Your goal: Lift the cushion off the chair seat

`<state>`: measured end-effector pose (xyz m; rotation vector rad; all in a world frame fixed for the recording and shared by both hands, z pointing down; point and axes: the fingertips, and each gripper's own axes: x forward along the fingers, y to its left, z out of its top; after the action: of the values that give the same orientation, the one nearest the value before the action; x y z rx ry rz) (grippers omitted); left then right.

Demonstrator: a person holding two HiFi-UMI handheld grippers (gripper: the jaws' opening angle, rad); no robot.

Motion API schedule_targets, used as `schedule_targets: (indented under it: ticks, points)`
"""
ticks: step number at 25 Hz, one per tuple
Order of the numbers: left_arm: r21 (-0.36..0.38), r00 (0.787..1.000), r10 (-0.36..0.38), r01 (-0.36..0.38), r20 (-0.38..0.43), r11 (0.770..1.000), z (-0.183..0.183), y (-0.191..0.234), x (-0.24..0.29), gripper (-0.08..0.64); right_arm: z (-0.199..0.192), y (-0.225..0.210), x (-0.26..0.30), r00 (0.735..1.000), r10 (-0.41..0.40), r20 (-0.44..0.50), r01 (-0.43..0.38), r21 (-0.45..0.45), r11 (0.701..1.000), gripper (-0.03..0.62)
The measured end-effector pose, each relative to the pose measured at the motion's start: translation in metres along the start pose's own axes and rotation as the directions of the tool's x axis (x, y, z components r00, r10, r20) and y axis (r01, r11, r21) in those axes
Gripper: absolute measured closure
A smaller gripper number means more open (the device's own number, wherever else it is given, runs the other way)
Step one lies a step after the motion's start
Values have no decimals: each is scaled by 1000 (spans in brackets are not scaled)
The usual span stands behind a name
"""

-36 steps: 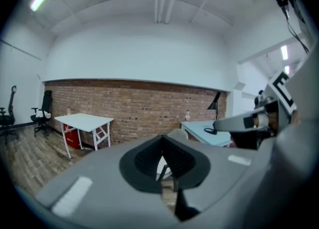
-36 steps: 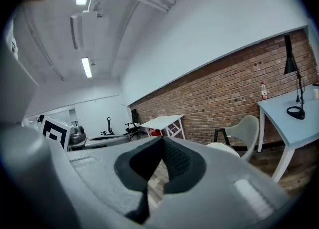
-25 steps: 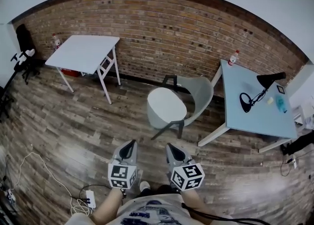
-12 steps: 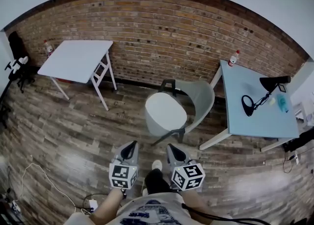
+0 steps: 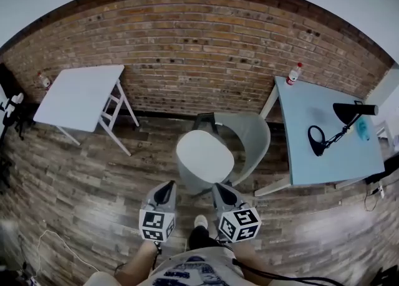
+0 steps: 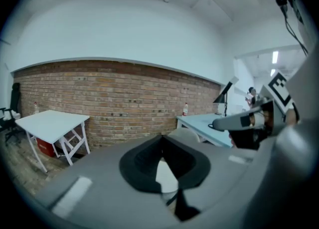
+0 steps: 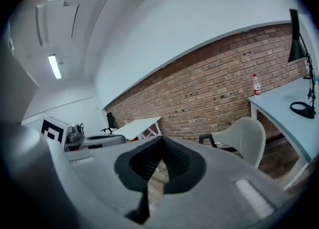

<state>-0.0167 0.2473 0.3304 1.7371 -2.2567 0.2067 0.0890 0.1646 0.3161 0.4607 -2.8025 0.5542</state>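
A pale round cushion lies on the seat of a grey shell chair that stands by the brick wall. Both grippers hover side by side just short of the seat's near edge. My left gripper is shut and holds nothing; through its jaw window the cushion shows pale. My right gripper is shut too, empty, with the chair off to its right. Neither touches the cushion.
A light blue table with a black desk lamp and a bottle stands right of the chair. A white folding table stands at the left. The floor is wood plank; the person's feet show below.
The chair and cushion have come closer and lower in the head view as both grippers advanced toward them. Both jaws stayed shut.
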Motion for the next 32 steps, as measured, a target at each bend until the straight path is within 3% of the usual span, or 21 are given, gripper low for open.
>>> schedule_targets:
  ticks: [8,15,18,27,32]
  points:
    - [33,999,-44,45,-32,998,24,11,102,569,36,-79,56,998,-57,6,57,33,998,595]
    - [54,992,-86,91,-88,994,26,27,157,569,34,-129,80,987,-158,-14,159,97,983,595]
    - [82,986,-124,133,-113,988,21,33,184,569,29,-150,94,974,-223,-26,225,67,972,595]
    - [123,947,-260,286,-191,950,0,76,286,569,14,-206,150,910,-413,-31,413,155,898,595]
    - [134,913,-324,364,-248,922,-20,97,328,569,-6,-228,176,864,-500,-57,501,202,842,595]
